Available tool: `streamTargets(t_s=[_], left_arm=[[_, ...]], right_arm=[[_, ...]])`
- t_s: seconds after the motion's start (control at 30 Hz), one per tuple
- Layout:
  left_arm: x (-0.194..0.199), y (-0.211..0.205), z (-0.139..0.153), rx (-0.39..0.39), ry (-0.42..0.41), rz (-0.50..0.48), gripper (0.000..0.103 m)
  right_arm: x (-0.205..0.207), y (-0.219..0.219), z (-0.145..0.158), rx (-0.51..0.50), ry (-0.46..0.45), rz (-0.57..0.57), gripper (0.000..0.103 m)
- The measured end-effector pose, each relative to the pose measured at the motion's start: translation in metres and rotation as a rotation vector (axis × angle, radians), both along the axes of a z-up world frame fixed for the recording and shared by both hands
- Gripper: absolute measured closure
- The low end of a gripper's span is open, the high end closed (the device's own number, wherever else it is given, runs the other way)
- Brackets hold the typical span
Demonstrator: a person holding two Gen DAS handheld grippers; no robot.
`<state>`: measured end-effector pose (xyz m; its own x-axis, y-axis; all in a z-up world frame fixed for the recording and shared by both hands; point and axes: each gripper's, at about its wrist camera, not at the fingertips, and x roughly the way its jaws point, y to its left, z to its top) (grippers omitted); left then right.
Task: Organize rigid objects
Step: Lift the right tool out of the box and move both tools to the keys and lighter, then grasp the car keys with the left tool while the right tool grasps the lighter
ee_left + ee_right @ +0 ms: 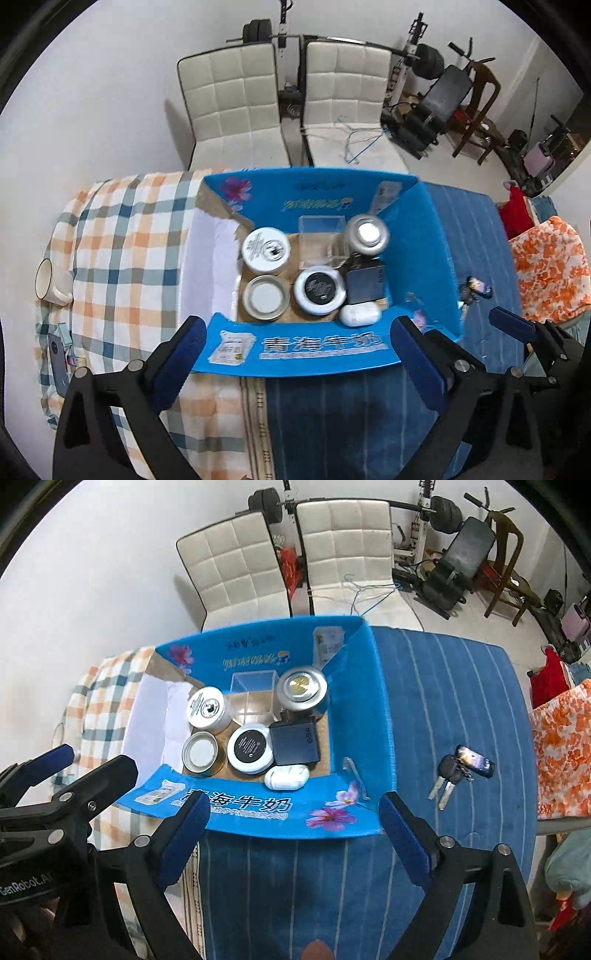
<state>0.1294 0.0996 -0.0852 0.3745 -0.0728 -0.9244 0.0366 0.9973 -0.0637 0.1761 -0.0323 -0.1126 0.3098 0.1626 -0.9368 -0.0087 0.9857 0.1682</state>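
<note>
— Why are your hand-held grippers empty? 
— Both, left [297, 341] and right [295, 814], hang spread apart before the blue cardboard box [258, 812], where you've packed round tins [250, 748] tightly. The key bunch [461, 771] lies outside on the blue striped counter cloth [443, 686].

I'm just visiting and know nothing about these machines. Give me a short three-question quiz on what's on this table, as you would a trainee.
1. True or false: both tools, left and right, are empty.
2. What lies on the blue cloth outside the blue box?
3. The white earbud case lies: A) by the near wall, B) at the far wall, C) outside.

Key: 1 true. 2 The keys. 3 A.
</note>
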Motion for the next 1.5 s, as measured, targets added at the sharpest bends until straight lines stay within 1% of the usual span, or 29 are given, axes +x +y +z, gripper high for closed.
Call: streamTargets(t_s=[0.13, 0.23, 0.33, 0.4, 0.47, 0.53, 0.57, 0.63, 0.7, 0.73, 0.77, 0.83, 0.9, 1.0, 1.07, 1.13, 1.2, 1.27, 1.3, 1.33, 1.37, 1.43, 1.5], left_arm=[[-0.004, -0.029, 0.012, -0.021, -0.04, -0.013, 0.001], [-0.005, -0.064, 0.015, -0.047, -0.055, -0.043, 0.001], [-0.004, -0.11, 0.01, -0.065, -0.053, -0.095, 0.001], [-0.004, -0.15, 0.003, -0.076, -0.04, -0.154, 0.001], [-0.006, -0.18, -0.007, -0.078, -0.021, -0.199, 0.001], [-0.006, -0.215, -0.021, -0.082, 0.001, -0.247, 0.001], [-0.005, -0.235, -0.033, -0.076, 0.019, -0.267, 0.001], [-0.002, -0.26, -0.054, -0.076, 0.053, -0.288, 0.001], [0.007, -0.279, -0.082, -0.08, 0.104, -0.281, 0.001], [0.012, -0.285, -0.097, -0.077, 0.128, -0.267, 0.001], [0.02, -0.292, -0.115, -0.069, 0.159, -0.245, 0.001], [0.032, -0.298, -0.139, -0.062, 0.205, -0.226, 0.001], [0.045, -0.307, -0.166, -0.051, 0.249, -0.212, 0.002], [0.056, -0.315, -0.197, -0.024, 0.305, -0.194, 0.002], [0.062, -0.32, -0.212, 0.0, 0.326, -0.18, 0.002], [0.066, -0.326, -0.223, 0.04, 0.333, -0.178, 0.007], [0.067, -0.332, -0.219, 0.079, 0.279, -0.202, 0.012], [0.066, -0.333, -0.214, 0.079, 0.273, -0.211, 0.028], [0.066, -0.332, -0.209, 0.078, 0.264, -0.212, 0.058], [0.067, -0.329, -0.203, 0.08, 0.262, -0.21, 0.078], [0.068, -0.327, -0.201, 0.081, 0.278, -0.202, 0.078], [0.07, -0.315, -0.2, 0.023, 0.297, -0.157, 0.078], [0.071, -0.305, -0.197, -0.006, 0.297, -0.129, 0.078]], right_arm=[[-0.013, -0.041, 0.017, 0.024, -0.024, -0.056, 0.008], [-0.023, -0.088, 0.023, 0.003, -0.03, -0.124, 0.008], [-0.033, -0.141, 0.017, -0.046, -0.001, -0.198, 0.008], [-0.041, -0.183, 0.006, -0.085, 0.022, -0.255, 0.008], [-0.046, -0.22, -0.009, -0.107, 0.057, -0.299, 0.008], [-0.049, -0.252, -0.025, -0.102, 0.092, -0.328, 0.008], [-0.05, -0.265, -0.032, -0.096, 0.103, -0.333, 0.008], [-0.049, -0.287, -0.046, -0.097, 0.122, -0.326, 0.008], [-0.045, -0.305, -0.064, -0.154, 0.138, -0.305, 0.009], [-0.044, -0.309, -0.073, -0.164, 0.145, -0.293, 0.009], [-0.04, -0.316, -0.084, -0.156, 0.158, -0.271, 0.009], [-0.031, -0.324, -0.1, -0.124, 0.177, -0.225, 0.009], [-0.018, -0.326, -0.115, -0.146, 0.183, -0.167, 0.009], [0.002, -0.324, -0.13, -0.17, 0.181, -0.098, 0.009], [0.016, -0.32, -0.138, -0.179, 0.175, -0.059, 0.009], [0.027, -0.315, -0.144, -0.189, 0.171, -0.035, 0.009], [0.039, -0.312, -0.149, -0.175, 0.17, -0.015, 0.009], [0.05, -0.308, -0.154, -0.156, 0.17, 0.003, 0.009], [0.054, -0.306, -0.156, -0.147, 0.168, 0.012, 0.009], [0.06, -0.304, -0.158, -0.134, 0.167, 0.021, 0.009], [0.065, -0.301, -0.16, -0.119, 0.167, 0.03, 0.009], [0.074, -0.295, -0.166, -0.094, 0.171, 0.054, 0.009], [0.083, -0.288, -0.171, -0.081, 0.173, 0.088, 0.01]])
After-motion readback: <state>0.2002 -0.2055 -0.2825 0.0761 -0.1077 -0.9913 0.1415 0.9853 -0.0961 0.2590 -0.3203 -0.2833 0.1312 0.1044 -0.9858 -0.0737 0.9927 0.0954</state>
